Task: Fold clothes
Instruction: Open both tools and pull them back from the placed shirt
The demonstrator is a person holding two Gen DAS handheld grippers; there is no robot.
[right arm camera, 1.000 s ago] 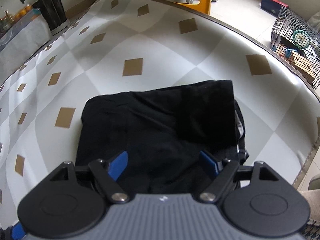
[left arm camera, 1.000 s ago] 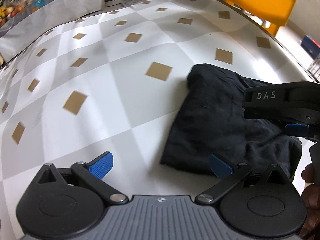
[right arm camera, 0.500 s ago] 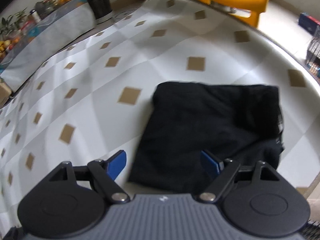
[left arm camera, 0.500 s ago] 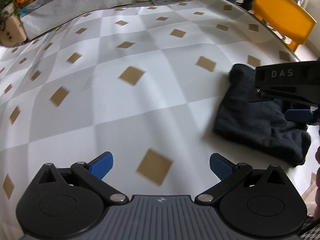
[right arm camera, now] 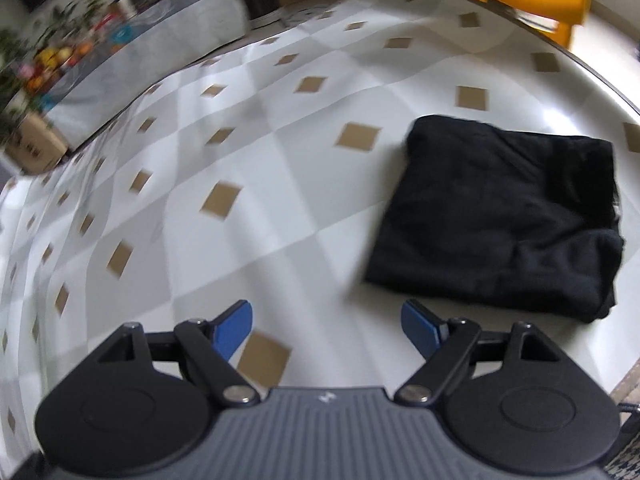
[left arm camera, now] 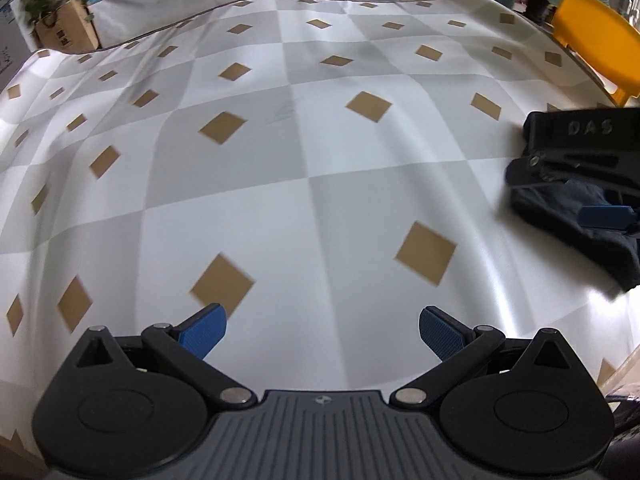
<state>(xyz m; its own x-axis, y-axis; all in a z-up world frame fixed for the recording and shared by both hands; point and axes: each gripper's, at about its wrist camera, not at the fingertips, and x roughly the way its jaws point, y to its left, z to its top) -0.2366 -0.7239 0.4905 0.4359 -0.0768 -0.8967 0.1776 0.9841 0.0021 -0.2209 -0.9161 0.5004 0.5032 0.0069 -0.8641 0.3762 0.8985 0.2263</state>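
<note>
A folded black garment (right arm camera: 496, 216) lies as a thick, roughly square stack near the table's right edge. In the left wrist view only part of the black garment (left arm camera: 568, 216) shows at far right, half hidden by the other tool. My right gripper (right arm camera: 327, 330) is open over bare tablecloth, with the garment ahead and to its right, not touching. My left gripper (left arm camera: 322, 334) is open too, nothing between its blue pads, well left of the garment. The right gripper's body and one blue pad (left arm camera: 606, 216) hang over the cloth.
A white and grey checked tablecloth (left arm camera: 280, 160) with tan squares covers the table. A yellow chair (left arm camera: 596, 44) stands past the far right edge. A low bench with plants and fruit (right arm camera: 80, 52) lies beyond the far left edge.
Both grippers have swung left and drawn back from the garment, which now sits off to the right in both views. The garment stays folded in place.
</note>
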